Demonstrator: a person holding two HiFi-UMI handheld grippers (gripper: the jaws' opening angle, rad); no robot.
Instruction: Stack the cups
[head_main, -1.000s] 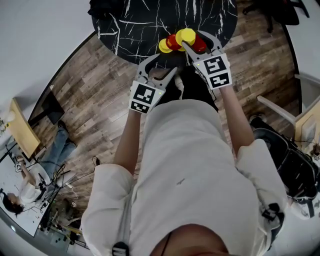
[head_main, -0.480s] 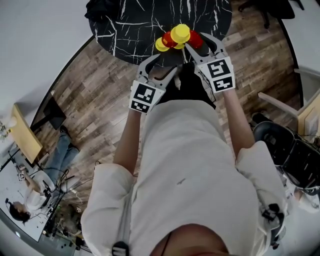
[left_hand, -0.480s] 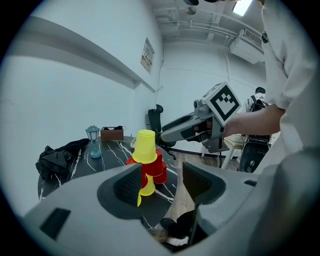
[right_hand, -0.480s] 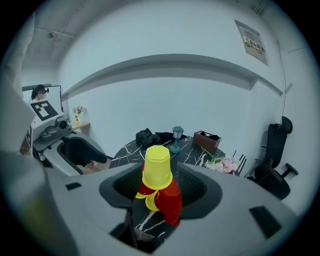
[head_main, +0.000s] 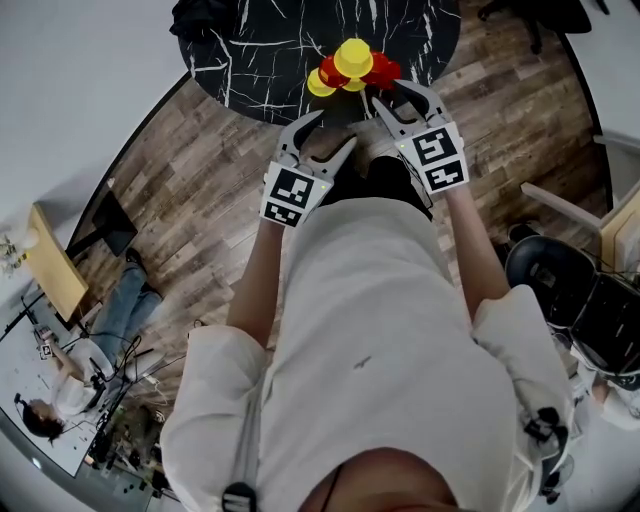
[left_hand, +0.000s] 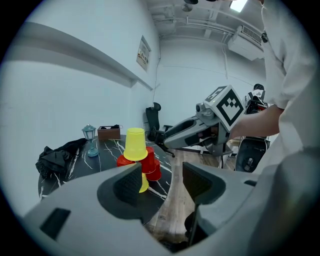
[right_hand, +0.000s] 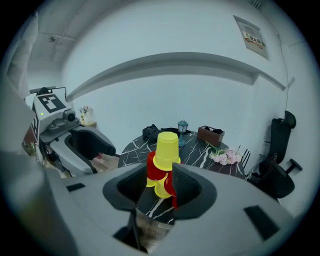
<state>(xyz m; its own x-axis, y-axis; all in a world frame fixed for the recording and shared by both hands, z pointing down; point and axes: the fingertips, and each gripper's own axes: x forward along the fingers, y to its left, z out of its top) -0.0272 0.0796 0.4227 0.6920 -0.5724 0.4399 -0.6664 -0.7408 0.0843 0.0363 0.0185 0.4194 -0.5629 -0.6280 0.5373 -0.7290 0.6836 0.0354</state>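
Observation:
A pyramid of upturned red and yellow cups (head_main: 352, 68) stands at the near edge of the black marble table (head_main: 270, 50), with a yellow cup (head_main: 353, 57) on top. In the left gripper view the top yellow cup (left_hand: 135, 144) rests on red cups (left_hand: 151, 166). My left gripper (head_main: 330, 135) is open and empty, short of the table edge. My right gripper (head_main: 393, 97) is also short of the stack; its jaws have just been closing and nothing is between them. Along the right gripper (right_hand: 159, 186) the stack (right_hand: 167, 150) shows beyond the fingers, apart from them.
Further back on the table stand a small lantern (left_hand: 90, 139), a brown box (left_hand: 109, 132), a black cloth (left_hand: 57, 155) and pink flowers (right_hand: 222, 157). A black office chair (right_hand: 277, 175) stands right of the table. Wooden floor (head_main: 200, 170) lies below the grippers.
Both grippers have drawn back from the cup stack toward the person. The right jaws flanked the top yellow cup before and now stand off it, narrower. The stack has not changed.

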